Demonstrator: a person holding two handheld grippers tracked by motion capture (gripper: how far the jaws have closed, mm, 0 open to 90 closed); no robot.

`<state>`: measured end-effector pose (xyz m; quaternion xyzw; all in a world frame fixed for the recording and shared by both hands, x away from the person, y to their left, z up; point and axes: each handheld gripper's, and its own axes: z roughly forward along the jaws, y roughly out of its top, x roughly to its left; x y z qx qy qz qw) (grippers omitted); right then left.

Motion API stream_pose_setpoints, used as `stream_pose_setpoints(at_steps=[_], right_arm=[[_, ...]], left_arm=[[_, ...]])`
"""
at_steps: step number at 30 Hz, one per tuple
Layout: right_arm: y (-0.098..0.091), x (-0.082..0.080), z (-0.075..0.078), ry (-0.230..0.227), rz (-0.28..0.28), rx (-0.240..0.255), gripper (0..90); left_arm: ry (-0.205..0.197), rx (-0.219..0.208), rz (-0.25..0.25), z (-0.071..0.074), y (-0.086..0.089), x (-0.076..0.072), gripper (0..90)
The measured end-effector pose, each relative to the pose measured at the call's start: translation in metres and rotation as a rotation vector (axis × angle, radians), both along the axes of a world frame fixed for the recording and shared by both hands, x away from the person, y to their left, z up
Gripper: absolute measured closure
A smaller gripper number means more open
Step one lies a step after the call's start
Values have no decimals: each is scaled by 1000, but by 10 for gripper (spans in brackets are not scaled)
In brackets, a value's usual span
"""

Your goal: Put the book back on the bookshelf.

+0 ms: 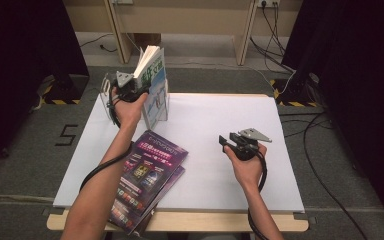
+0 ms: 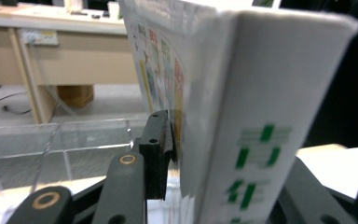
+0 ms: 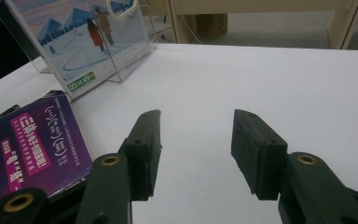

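Observation:
A white book [image 1: 152, 82] with a green-lettered spine [image 2: 261, 140] stands upright, pages fanned at the top, in a clear acrylic holder [image 1: 165, 107] at the table's back left. My left gripper [image 1: 141, 90] reaches around the book from the left. Its near finger [image 2: 157, 149] stands a sliver off the illustrated cover, and the other finger is hidden behind the spine. My right gripper [image 3: 196, 140] is open and holds nothing, hovering low over the white tabletop [image 3: 261, 79] at mid right [image 1: 227, 141].
A stack of purple magazines [image 1: 147, 172] lies at the front left, overhanging the table's front edge, and sits just left of the right gripper [image 3: 23, 149]. The holder's snowy cover panel [image 3: 81, 46] faces the right gripper. Desks and cables lie beyond the table.

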<state>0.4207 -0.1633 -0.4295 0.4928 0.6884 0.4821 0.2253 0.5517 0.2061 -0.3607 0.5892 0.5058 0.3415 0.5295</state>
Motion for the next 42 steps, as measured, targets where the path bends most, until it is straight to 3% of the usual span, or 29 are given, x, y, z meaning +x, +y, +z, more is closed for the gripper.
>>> stream_pose_setpoints(at_steps=[7,14,18,23,29,36,42], right_arm=[[0,1,-1,17,9,4,525],[1,2,-4,42,10,10,525],[0,1,-3,39,8,7,527],[-2,1,-2,34,2,8,531],[-3,1,-2,31,-4,15,534],[-6,1,-2,21,-7,14,535],[-7,2,-2,19,-9,14,537]], left_arm=[[48,8,44,4,-2,7,690],[135,77,49,15,-10,11,726],[175,86,35,20,-15,13,732],[108,40,13,12,-18,11,736],[59,93,46,10,-23,11,738],[20,38,95,3,-30,10,738],[-25,38,102,1,-38,10,738]])
